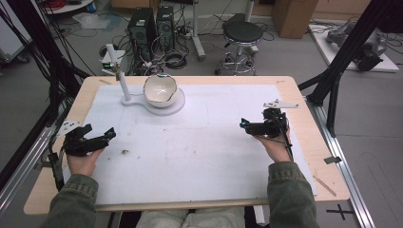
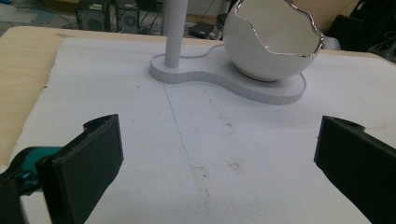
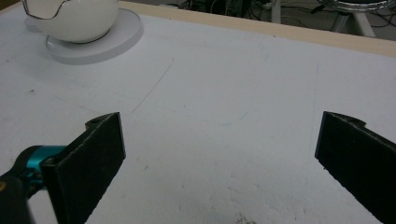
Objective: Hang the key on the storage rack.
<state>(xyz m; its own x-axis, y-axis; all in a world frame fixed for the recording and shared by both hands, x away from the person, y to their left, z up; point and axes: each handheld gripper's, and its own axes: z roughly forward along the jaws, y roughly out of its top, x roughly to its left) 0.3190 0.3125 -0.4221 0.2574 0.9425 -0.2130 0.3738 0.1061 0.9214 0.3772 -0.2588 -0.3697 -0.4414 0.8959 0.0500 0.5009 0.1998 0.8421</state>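
Hands hold the two black grippers in the high view, so parts of each are covered. The left gripper (image 1: 97, 138) and the right gripper (image 1: 252, 126) sit well apart from the shiny white egg-shaped bowl with a jagged rim (image 1: 160, 90), one on each side, nearer the person. The bowl rests on a flat white stand with a thin white post (image 1: 127, 100). A small dark speck (image 1: 125, 152) is too tiny to make out.

In the left gripper view, the jaws stand wide apart with nothing between them. The bowl (image 2: 273, 42) is cut off at the top.

In the right gripper view, the jaws also stand wide apart and empty. Just a piece of the bowl (image 3: 74, 17) peeks in at the top left.
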